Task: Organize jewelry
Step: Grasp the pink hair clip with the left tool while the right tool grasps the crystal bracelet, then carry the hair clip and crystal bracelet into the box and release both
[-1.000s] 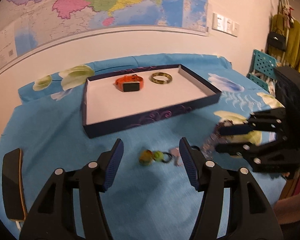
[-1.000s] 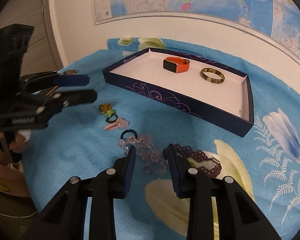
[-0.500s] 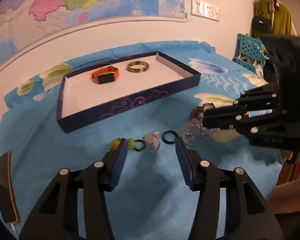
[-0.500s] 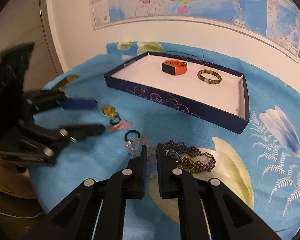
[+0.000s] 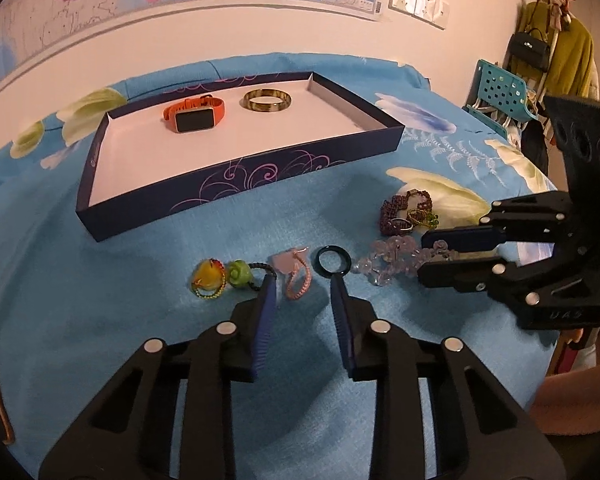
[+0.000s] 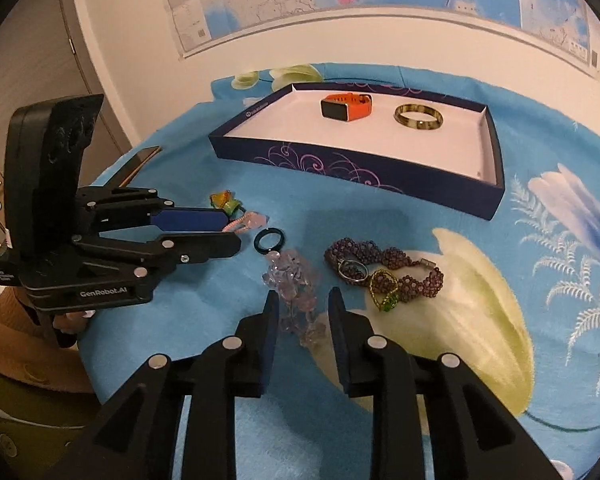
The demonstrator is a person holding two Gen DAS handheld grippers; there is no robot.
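On the blue flowered cloth a pink braided piece [image 5: 296, 276] lies between the fingers of my left gripper [image 5: 302, 282]. Its jaws are closing, with a gap still showing beside the piece. A dark ring [image 5: 332, 260] lies just past the right fingertip. My right gripper [image 6: 303, 298] straddles a clear crystal bracelet [image 6: 296, 288] resting on the cloth, and its jaws are opening. The navy tray [image 5: 236, 184] holds an orange smartwatch [image 5: 194, 118] and a bangle [image 5: 267, 101]. A purple beaded bracelet [image 6: 384, 260] lies to the right.
A yellow and green hair tie [image 5: 220, 280] lies left of the pink piece. Small rings [image 6: 384, 292] rest against the purple bracelet. A phone [image 6: 140, 160] lies at the cloth's left edge. A teal chair [image 5: 500, 92] and hanging clothes stand beyond the table's right side.
My left gripper came forward and down onto the pink piece while its jaws narrowed. The right gripper's jaws shut over the crystal bracelet, then parted again.
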